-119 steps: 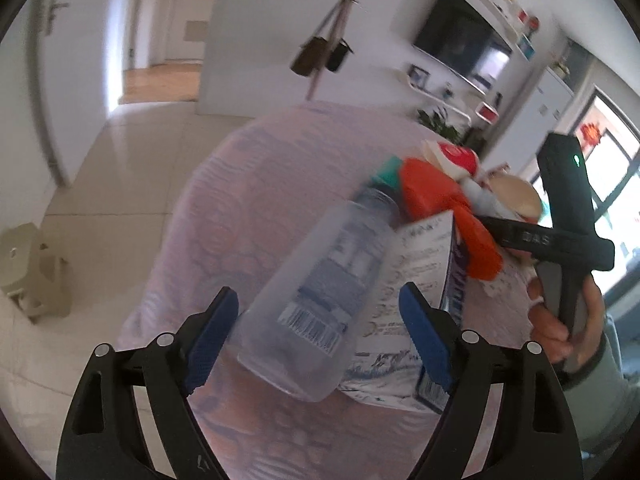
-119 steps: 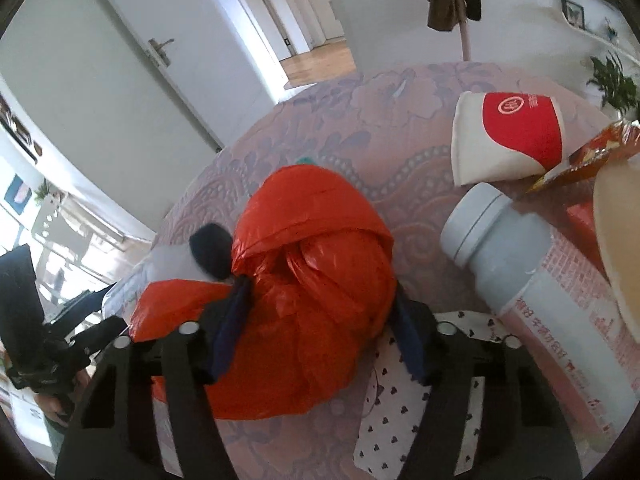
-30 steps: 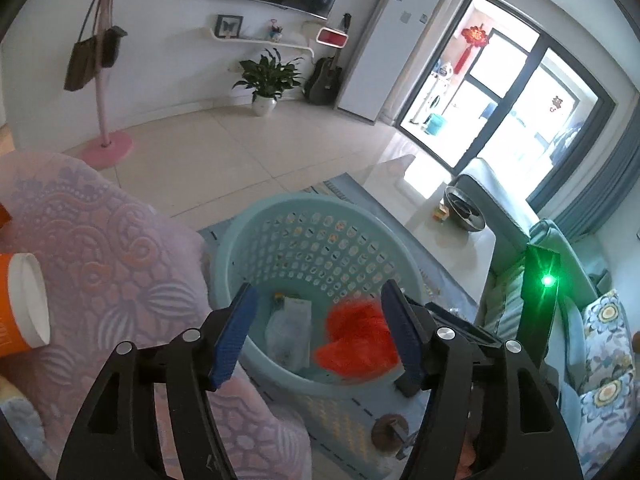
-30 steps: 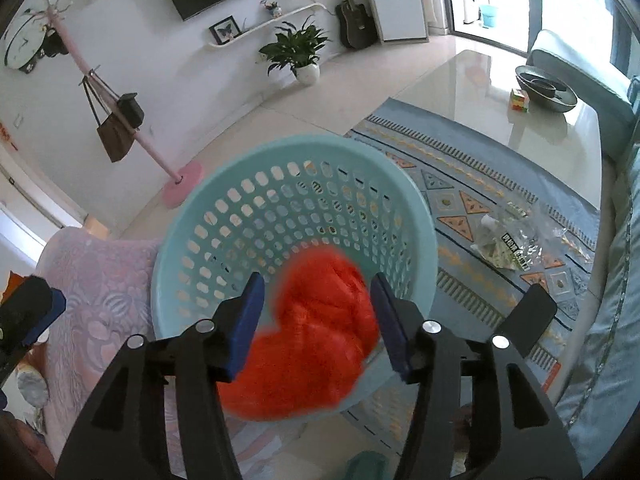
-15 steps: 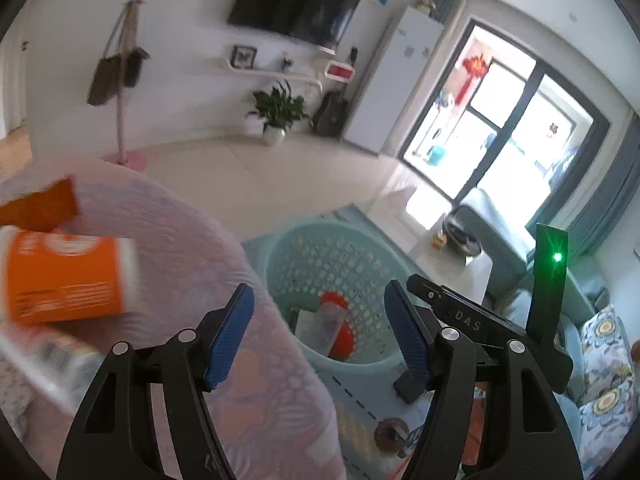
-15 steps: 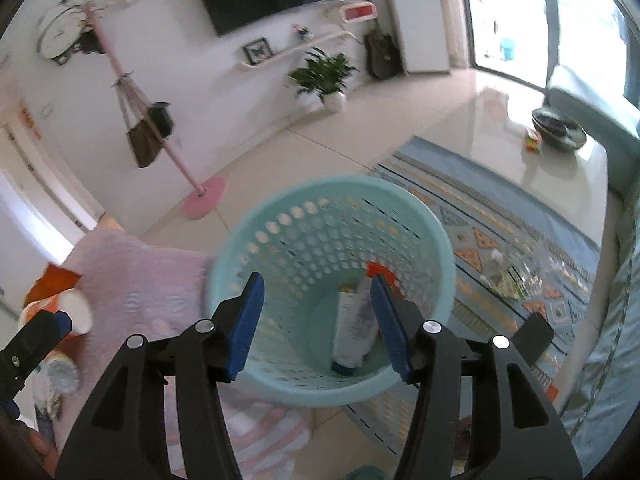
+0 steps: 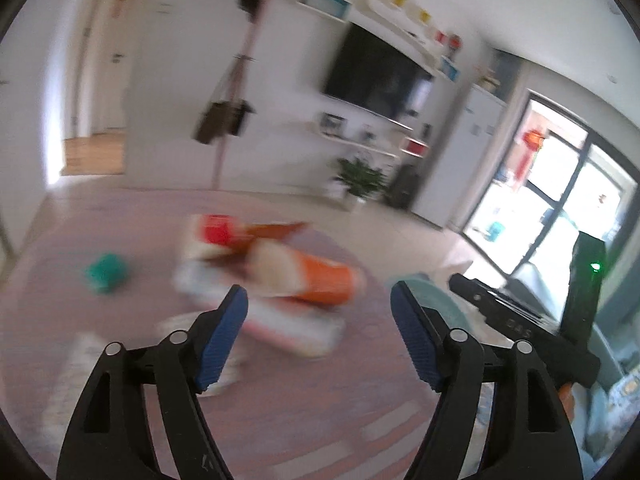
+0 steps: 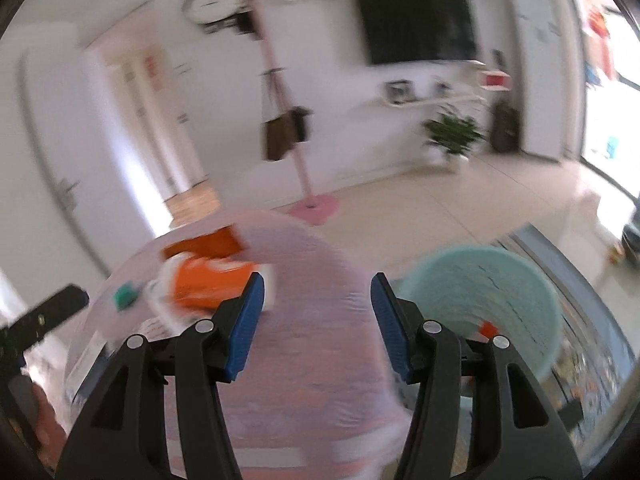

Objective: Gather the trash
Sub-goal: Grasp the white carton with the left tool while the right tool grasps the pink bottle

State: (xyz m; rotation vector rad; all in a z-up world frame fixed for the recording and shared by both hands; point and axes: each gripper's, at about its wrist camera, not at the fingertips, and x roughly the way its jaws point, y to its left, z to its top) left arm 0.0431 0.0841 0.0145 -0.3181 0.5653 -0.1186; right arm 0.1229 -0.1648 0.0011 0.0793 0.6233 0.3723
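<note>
Left wrist view now faces back over the round tabletop [image 7: 280,420] with its pink patterned cloth, where half a second ago it looked down into the pale turquoise perforated plastic basket [image 8: 516,276]. The left tool [image 7: 318,340] is spread wide and holds nothing, and so is the right tool [image 8: 316,326]. The red plastic bag and the clear bottle, carried four seconds ago, lie in the basket in the last pictures; a red scrap [image 8: 487,326] shows inside it now. By my judgement two pieces are delivered and both tools are swinging back for more.

Remaining trash sits toward the far edge of the tabletop, all blurred: an orange-and-white paper cup on its side [image 7: 308,274], a red-and-white crumpled cup [image 7: 210,234] behind it, a white cylindrical bottle [image 7: 296,328] in front, and a small green cap [image 7: 106,272] apart toward the left edge. The heap is tightly packed, so picking one piece could nudge its neighbours. The basket stands on the floor beyond the right edge.
</note>
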